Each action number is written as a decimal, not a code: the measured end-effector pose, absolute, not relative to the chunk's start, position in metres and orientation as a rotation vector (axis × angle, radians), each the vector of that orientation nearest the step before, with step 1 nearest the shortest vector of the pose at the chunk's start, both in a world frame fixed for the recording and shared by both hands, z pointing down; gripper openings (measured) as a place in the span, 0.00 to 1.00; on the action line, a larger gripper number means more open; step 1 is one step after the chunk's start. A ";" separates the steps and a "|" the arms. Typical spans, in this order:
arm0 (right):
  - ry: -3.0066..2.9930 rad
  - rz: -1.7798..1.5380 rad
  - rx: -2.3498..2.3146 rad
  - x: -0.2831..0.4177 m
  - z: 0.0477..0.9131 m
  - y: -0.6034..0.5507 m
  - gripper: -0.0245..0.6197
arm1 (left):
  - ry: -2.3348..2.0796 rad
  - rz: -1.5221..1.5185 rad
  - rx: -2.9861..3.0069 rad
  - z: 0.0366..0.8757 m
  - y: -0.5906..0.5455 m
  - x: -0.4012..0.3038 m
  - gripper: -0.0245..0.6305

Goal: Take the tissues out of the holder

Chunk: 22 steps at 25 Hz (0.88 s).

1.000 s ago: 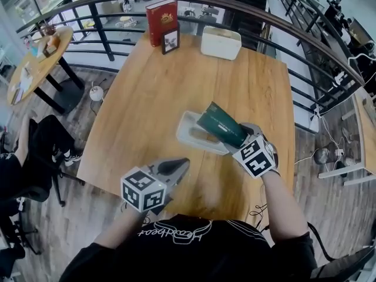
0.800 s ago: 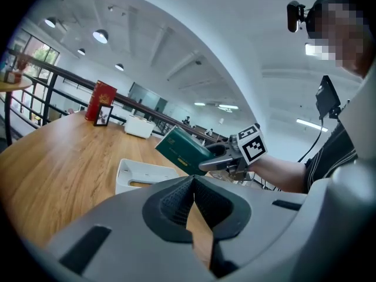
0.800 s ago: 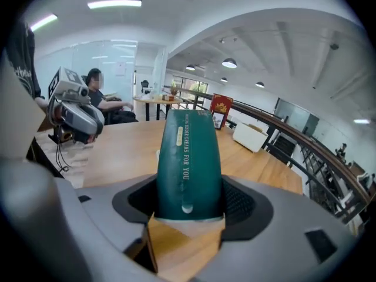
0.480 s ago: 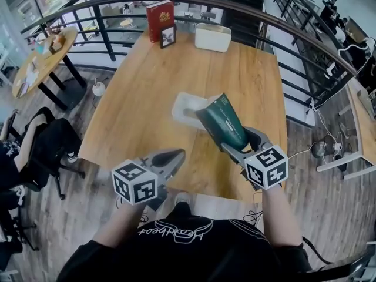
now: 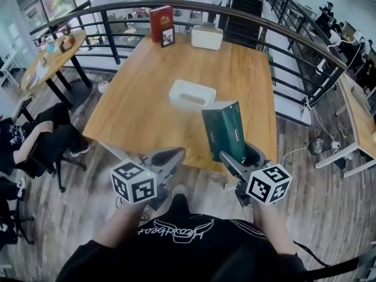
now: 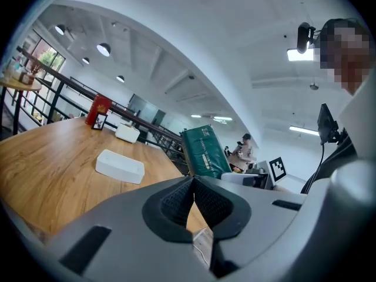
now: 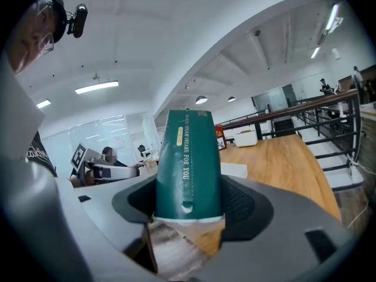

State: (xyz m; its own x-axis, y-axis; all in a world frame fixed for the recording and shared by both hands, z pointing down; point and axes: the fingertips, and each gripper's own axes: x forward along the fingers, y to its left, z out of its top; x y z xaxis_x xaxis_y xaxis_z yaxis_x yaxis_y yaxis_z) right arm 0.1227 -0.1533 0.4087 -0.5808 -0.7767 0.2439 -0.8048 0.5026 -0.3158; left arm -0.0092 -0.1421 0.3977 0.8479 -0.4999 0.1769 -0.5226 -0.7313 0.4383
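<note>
A dark green tissue pack (image 5: 224, 130) stands nearly upright in the air, off the table's near edge, and my right gripper (image 5: 232, 157) is shut on its lower end. In the right gripper view the pack (image 7: 188, 163) fills the gap of the right gripper (image 7: 188, 203), both pads pressed on its sides. The white holder (image 5: 191, 94) lies on the wooden table (image 5: 141, 110), well apart from the pack. My left gripper (image 5: 171, 158) hangs near the table's front edge, shut and holding nothing. In the left gripper view the left gripper (image 6: 194, 185) has its pads touching; beyond it are the holder (image 6: 120, 165) and the pack (image 6: 202, 151).
At the table's far end stand a red book (image 5: 161, 22), a small picture frame (image 5: 168, 37) and a white box (image 5: 207, 37). A dark metal railing (image 5: 282, 31) runs behind and to the right. A round table (image 5: 53, 57) and a seated person (image 5: 23, 140) are at the left.
Both grippers have drawn back from the table toward the person. The right one has lifted the green pack away from the holder and turned it upright. The holder stays on the table.
</note>
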 end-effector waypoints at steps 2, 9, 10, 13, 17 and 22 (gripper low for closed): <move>-2.699 0.649 1.426 0.129 0.408 -0.119 0.54 | -0.740 0.035 2.554 0.393 -0.109 -0.002 0.06; -2.785 0.754 1.359 0.134 0.408 -0.005 0.54 | -0.738 -0.003 2.594 0.376 -0.007 0.017 0.06; -2.795 0.773 1.345 0.134 0.409 0.008 0.54 | -0.736 0.000 2.598 0.375 0.006 0.020 0.06; -2.823 0.824 1.312 0.134 0.408 0.039 0.54 | -0.729 0.006 2.608 0.370 0.035 0.029 0.06; -2.826 0.824 1.282 0.134 0.408 0.068 0.54 | -0.724 0.020 2.619 0.364 0.065 0.034 0.06; -2.845 0.782 1.255 0.133 0.399 0.092 0.54 | -0.728 0.019 2.625 0.357 0.091 0.038 0.06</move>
